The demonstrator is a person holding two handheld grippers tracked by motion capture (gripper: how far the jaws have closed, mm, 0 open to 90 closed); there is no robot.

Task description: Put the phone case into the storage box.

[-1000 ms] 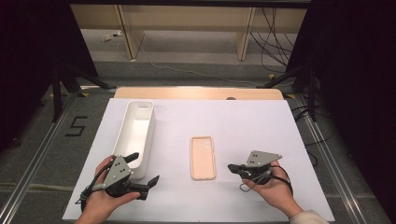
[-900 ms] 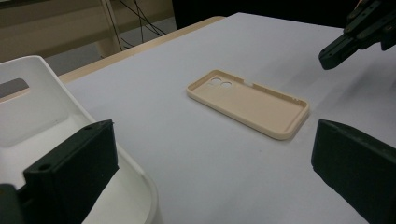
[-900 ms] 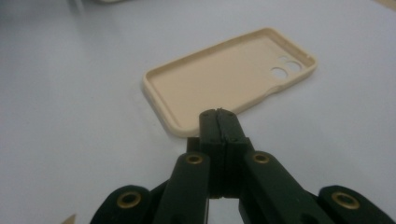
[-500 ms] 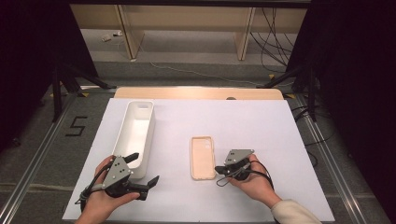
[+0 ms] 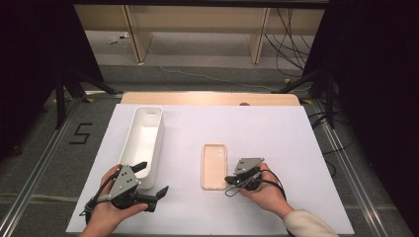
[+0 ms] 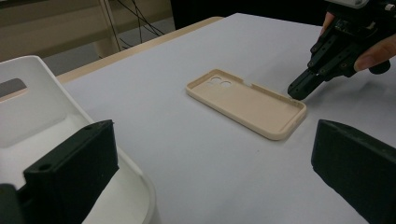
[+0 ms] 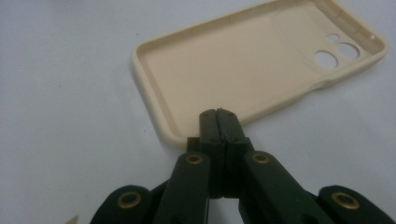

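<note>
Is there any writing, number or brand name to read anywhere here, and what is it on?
"5": black figure marked on the floor, left of the table.
Phone case: no text or logo to be seen, in the high view or either gripper view.
White bin: no label to be seen.
Grippers: no readable marking.
</note>
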